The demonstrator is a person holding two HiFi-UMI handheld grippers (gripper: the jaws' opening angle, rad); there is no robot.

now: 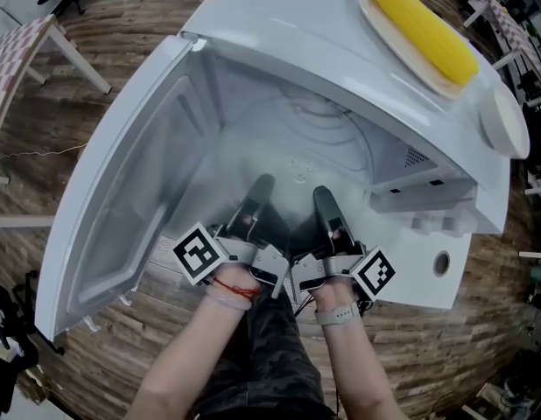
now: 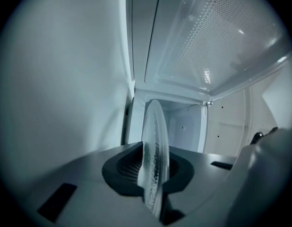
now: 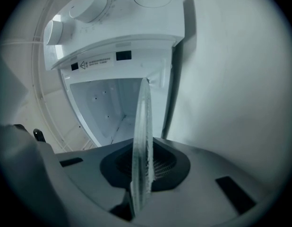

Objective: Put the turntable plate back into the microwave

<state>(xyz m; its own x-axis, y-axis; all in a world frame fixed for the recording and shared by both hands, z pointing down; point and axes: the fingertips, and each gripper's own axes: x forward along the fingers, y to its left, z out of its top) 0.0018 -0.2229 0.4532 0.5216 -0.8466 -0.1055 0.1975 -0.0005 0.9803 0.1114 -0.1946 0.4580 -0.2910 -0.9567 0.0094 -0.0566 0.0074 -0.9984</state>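
Insertion step: clear round glass turntable plate [image 1: 323,129] inside open white microwave [image 1: 279,24] cavity, near rim clamped in jaws of our left gripper [image 1: 260,186] and right gripper [image 1: 323,198]. Next, we reckon: lower level, centre, release.

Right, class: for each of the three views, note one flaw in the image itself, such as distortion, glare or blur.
Head view: fisheye bows the microwave and floor planks. Left gripper view: dark corners, a glare spot on the door mesh. Right gripper view: dark corners; the turntable plate, edge-on and close, looks soft.
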